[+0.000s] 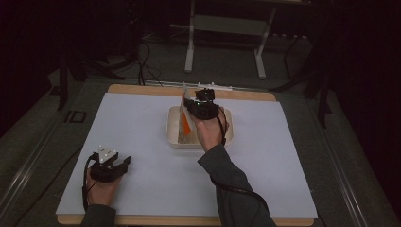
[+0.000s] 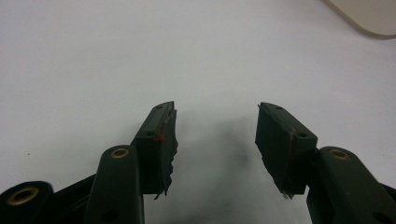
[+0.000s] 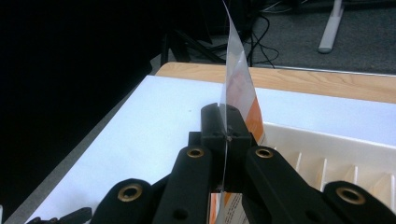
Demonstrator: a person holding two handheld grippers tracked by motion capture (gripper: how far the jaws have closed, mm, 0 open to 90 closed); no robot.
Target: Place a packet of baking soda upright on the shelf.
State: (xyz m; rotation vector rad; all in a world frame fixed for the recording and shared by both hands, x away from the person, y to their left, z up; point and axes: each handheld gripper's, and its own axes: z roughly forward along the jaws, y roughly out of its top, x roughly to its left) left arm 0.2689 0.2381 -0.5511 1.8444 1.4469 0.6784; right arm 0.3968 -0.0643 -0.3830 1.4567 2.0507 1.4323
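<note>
The right gripper (image 1: pixel 193 105) is squeezed tight on a thin plastic packet (image 1: pixel 186 124). The packet is see-through at the top and orange and white lower down. In the right gripper view, the packet (image 3: pixel 236 88) stands up on its edge between the two black jaws, and its top pokes up above them. The jaws pinch it from both sides, so it is held there like a card in a clip.

In the high view, the packet hangs down from the right gripper into a white tray (image 1: pixel 172 137). The tray sits in the middle of the far part of the white table top (image 1: pixel 142 123). The person's right hand (image 1: pixel 210 132) holds the gripper over the tray. Whether the bottom of the packet touches the tray floor is hard to tell.

The left gripper (image 1: pixel 124 163) rests low on the table near the front left corner, well apart from the tray and the packet. In the left gripper view its jaws stand wide apart, with just bare white table between them. A corner of the tray (image 2: pixel 369 16) peeks in at the top right.
</note>
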